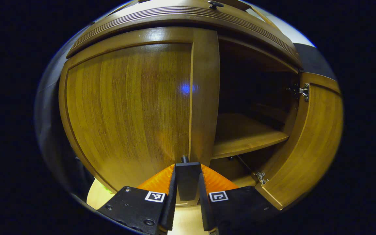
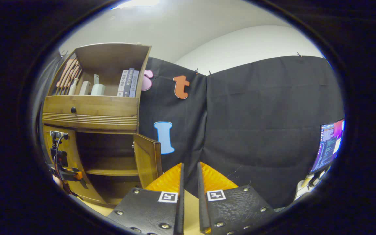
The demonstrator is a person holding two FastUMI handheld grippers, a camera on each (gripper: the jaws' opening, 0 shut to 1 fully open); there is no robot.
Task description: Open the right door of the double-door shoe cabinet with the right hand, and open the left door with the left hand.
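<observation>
The wooden shoe cabinet's left door [image 1: 126,107] fills the left gripper view and lies flush with the frame. My left gripper [image 1: 188,187] is shut on that door's dark handle [image 1: 187,178] at its right edge. The right door [image 1: 312,143] stands swung open, baring a shelf [image 1: 243,137] and a dark interior. In the right gripper view the cabinet [image 2: 93,111] sits far left, its right door [image 2: 147,160] open. The left gripper [image 2: 60,163] is at the left door there. My right gripper [image 2: 190,192] hangs back from the cabinet, fingers nearly together, holding nothing.
Above the doors runs a drawer with a knob [image 2: 73,110], and an open shelf with books [image 2: 128,83] and small items. Black cloth wall [image 2: 256,130] stands right of the cabinet. A lit monitor [image 2: 328,147] is at far right. Pale floor [image 1: 188,218] lies below.
</observation>
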